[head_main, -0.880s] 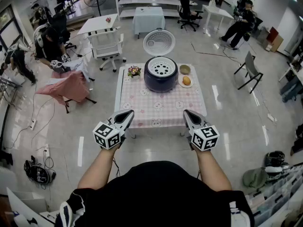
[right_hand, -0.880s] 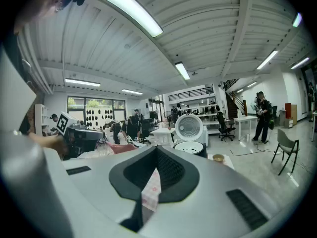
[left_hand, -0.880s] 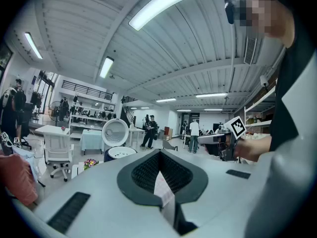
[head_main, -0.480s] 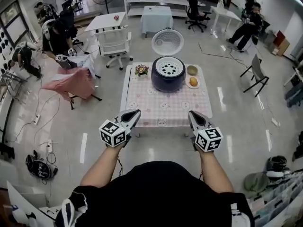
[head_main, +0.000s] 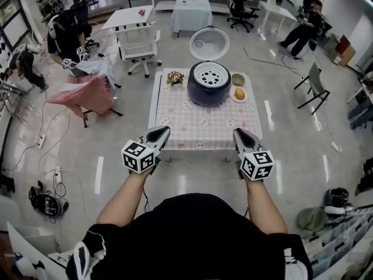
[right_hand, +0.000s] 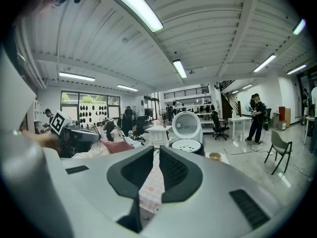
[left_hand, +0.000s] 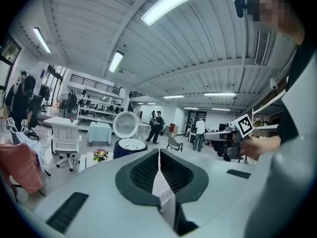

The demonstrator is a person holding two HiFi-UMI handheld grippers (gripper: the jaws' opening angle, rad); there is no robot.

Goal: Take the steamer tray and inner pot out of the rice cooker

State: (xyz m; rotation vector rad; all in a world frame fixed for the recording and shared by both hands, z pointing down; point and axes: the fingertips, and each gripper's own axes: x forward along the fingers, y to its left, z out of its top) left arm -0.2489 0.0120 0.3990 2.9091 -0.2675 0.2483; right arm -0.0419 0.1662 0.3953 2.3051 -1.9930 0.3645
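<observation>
Shifted right in the head view since earlier: table (head_main: 192,127) and rice cooker (head_main: 208,89). Cooker stands open at the table's far side, steamer tray (head_main: 211,76) seated inside. Left gripper (head_main: 162,133) and right gripper (head_main: 240,134) hover at the table's near edge, jaws pressed together, empty.

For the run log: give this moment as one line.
stage: nothing removed yet | rice cooker: lid open, steamer tray in place | left gripper: shut, empty | right gripper: shut, empty | both short of rice cooker

Dark blue rice cooker (head_main: 208,85) on table's far side, lid (head_main: 209,43) open upright, white perforated steamer tray (head_main: 211,74) seated inside
</observation>
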